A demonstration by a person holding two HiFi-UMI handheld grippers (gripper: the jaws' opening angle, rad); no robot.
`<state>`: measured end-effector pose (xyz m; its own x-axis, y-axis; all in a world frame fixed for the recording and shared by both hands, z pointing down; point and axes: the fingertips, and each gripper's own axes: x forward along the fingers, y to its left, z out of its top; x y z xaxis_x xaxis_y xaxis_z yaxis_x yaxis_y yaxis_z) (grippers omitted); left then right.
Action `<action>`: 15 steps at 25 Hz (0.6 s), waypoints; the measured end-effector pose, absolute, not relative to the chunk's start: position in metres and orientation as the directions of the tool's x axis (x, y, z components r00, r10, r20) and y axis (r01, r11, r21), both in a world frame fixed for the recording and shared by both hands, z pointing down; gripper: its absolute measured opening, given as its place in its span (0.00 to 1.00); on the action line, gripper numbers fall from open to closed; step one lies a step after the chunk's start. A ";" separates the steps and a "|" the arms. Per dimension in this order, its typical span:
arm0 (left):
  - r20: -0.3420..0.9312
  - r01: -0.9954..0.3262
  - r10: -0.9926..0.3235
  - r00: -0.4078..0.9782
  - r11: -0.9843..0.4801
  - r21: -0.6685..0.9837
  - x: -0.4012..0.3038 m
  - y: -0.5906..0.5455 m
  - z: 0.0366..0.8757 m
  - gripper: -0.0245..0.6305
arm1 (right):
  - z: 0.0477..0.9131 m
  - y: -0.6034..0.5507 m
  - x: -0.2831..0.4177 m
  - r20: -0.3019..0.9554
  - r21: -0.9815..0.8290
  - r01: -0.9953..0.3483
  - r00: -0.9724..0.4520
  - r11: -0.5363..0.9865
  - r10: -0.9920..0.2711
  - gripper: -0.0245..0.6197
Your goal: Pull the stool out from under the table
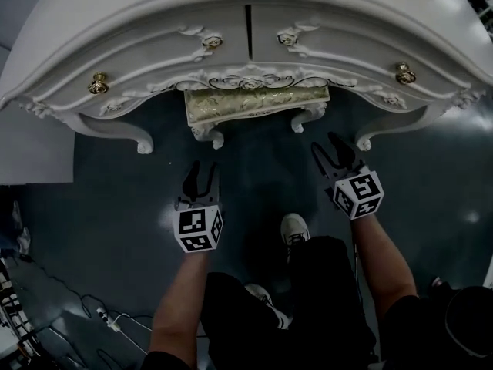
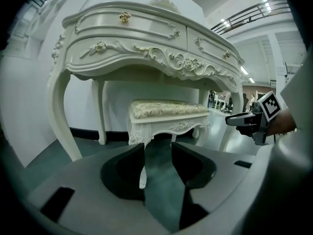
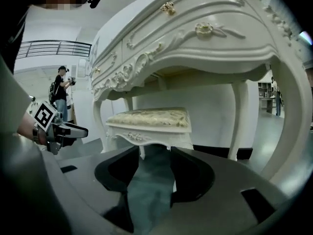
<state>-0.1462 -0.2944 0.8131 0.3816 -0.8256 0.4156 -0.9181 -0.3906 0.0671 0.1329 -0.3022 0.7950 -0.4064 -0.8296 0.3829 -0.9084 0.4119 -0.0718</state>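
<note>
A white carved stool [image 1: 256, 102] with a gold patterned cushion stands tucked under the ornate white dressing table [image 1: 154, 21]; only its front edge and two front legs show from above. My left gripper [image 1: 202, 168] hangs open over the floor, short of the stool's left front leg. My right gripper [image 1: 327, 146] is open too, short of the right front leg. In the left gripper view the stool [image 2: 168, 109] sits ahead beyond the parted jaws of my left gripper [image 2: 157, 148]. The right gripper view shows the stool [image 3: 149, 117] ahead of my right gripper [image 3: 154, 153]. Nothing lies between either pair of jaws.
The table's curved legs [image 1: 142, 141] flank the stool on both sides. The person's shoes [image 1: 294, 228] stand on the dark floor behind the grippers. Cables [image 1: 108, 318] lie at lower left. A person [image 3: 62, 89] stands far off in the hall.
</note>
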 end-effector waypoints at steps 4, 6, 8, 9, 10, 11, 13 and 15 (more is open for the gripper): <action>0.390 -0.923 -0.844 0.367 -0.384 0.037 -0.148 -0.311 0.842 0.33 | 0.827 -0.319 0.146 0.369 -0.041 -0.918 -0.382 0.395 -0.847 0.38; 0.381 -0.927 -0.853 0.357 -0.375 0.029 -0.151 -0.319 0.851 0.36 | 0.839 -0.326 0.151 0.365 -0.027 -0.924 -0.364 0.381 -0.857 0.40; 0.377 -0.931 -0.859 0.345 -0.364 0.023 -0.153 -0.324 0.857 0.38 | 0.847 -0.332 0.156 0.366 -0.014 -0.930 -0.347 0.367 -0.864 0.42; 0.377 -0.933 -0.862 0.340 -0.360 0.019 -0.154 -0.327 0.860 0.39 | 0.850 -0.336 0.158 0.368 -0.007 -0.933 -0.338 0.361 -0.866 0.44; 0.376 -0.934 -0.864 0.335 -0.356 0.015 -0.155 -0.330 0.863 0.40 | 0.853 -0.339 0.160 0.375 -0.002 -0.935 -0.330 0.355 -0.866 0.45; 0.376 -0.936 -0.865 0.331 -0.353 0.011 -0.156 -0.333 0.865 0.41 | 0.856 -0.343 0.161 0.383 0.003 -0.937 -0.322 0.350 -0.866 0.46; 0.379 -0.939 -0.868 0.322 -0.343 0.011 -0.157 -0.340 0.871 0.42 | 0.862 -0.352 0.163 0.394 0.018 -0.937 -0.315 0.349 -0.863 0.48; 0.388 -0.943 -0.866 0.315 -0.332 0.024 -0.158 -0.348 0.878 0.43 | 0.867 -0.362 0.163 0.408 0.037 -0.933 -0.312 0.357 -0.858 0.49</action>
